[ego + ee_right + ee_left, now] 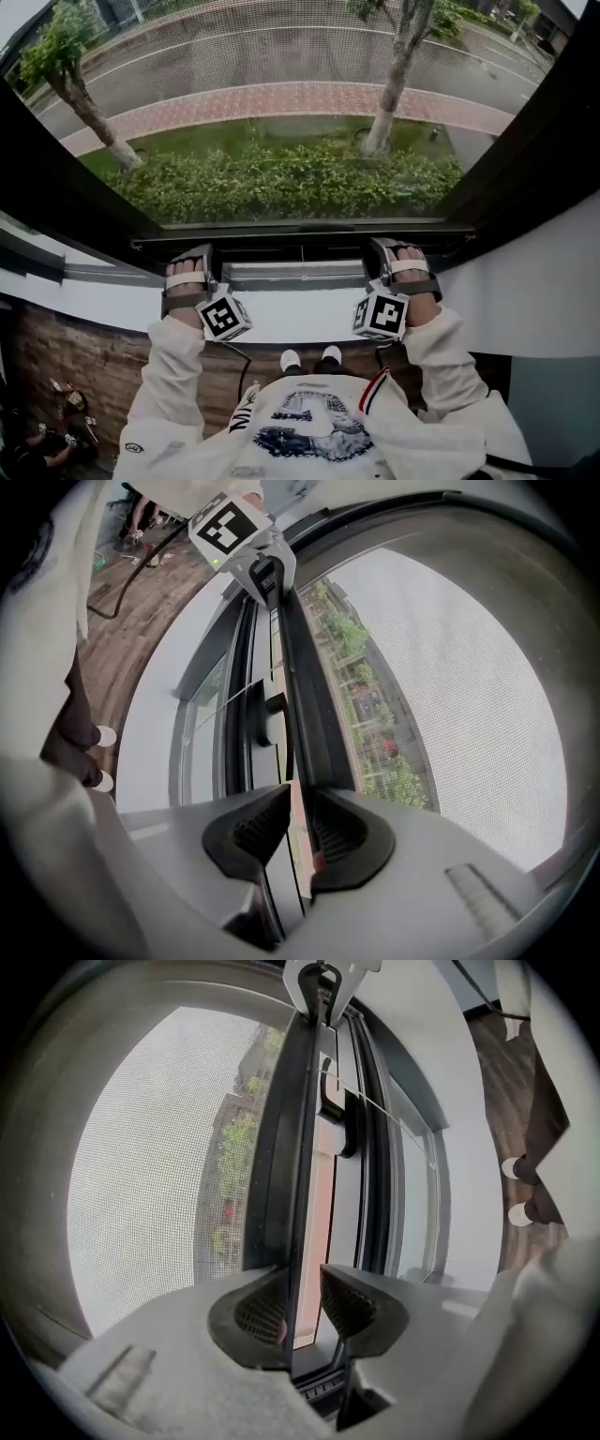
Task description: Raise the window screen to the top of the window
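1. Outdoors fills the background: a road, a brick path, two tree trunks and a hedge, seen steeply from above through a wide window frame (66, 202) of dark metal.
2. Grey mesh of the window screen (141, 1166) covers the opening. Its dark bottom rail (300, 234) runs across just above the white sill (300, 317). The screen sits low, so I judge that nearly the whole climb to the top lies ahead.
3. White sleeves reach forward from the bottom of the head view, one arm towards each end of the rail. I take that even spacing to be deliberate, so the rail rises level and does not bind in its side tracks.
4. My left claw (302, 1302) straddles the rail with its jaws partly spread. One ribbed pad lies against the dark bar, while a sliver of light shows between the bar and the other pad. To me this reads as cradling the rail, not clamping it.
5. My right claw (295, 832) has its jaws pressed close, pinching a thin lip of the same rail, which gives the firmer hold of the two.
6. Between the claws, a small dark latch (265, 719) sits on the frame beside the rail, touched by neither claw.
7. Smallest of all, two white shoe tips (307, 358) stand on the wooden floor close to the wall below the sill.
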The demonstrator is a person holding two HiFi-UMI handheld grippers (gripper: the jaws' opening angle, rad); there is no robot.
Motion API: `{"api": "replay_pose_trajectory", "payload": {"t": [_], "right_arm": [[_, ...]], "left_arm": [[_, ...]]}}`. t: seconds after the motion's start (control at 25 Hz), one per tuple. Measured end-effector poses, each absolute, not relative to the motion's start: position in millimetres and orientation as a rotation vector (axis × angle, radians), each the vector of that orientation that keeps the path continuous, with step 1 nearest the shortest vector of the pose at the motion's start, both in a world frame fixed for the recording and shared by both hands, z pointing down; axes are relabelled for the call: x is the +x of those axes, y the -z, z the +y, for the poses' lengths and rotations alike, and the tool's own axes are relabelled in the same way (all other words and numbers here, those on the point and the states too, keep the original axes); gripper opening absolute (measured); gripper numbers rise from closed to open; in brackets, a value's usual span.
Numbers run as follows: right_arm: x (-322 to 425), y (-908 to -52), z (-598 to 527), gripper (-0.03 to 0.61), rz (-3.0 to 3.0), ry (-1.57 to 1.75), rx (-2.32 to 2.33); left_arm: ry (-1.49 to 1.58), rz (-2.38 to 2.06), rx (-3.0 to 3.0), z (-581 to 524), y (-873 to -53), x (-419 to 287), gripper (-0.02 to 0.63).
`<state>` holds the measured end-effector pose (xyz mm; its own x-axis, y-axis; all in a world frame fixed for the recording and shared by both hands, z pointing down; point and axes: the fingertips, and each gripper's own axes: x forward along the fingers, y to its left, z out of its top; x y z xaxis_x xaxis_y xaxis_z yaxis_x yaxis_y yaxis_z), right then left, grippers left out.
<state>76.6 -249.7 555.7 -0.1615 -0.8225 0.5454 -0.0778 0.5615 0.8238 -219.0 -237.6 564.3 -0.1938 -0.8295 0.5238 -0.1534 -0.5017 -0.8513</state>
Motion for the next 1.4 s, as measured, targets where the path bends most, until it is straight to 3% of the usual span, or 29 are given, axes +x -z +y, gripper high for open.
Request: {"api": "replay_pose_trajectory", "payload": {"t": [1.4], "right_arm": [[77, -472, -254, 0.077, -1.591, 0.939, 0.946]], "left_arm": [[1.601, 1.269, -1.449, -242, -479, -219, 0.101]]}}
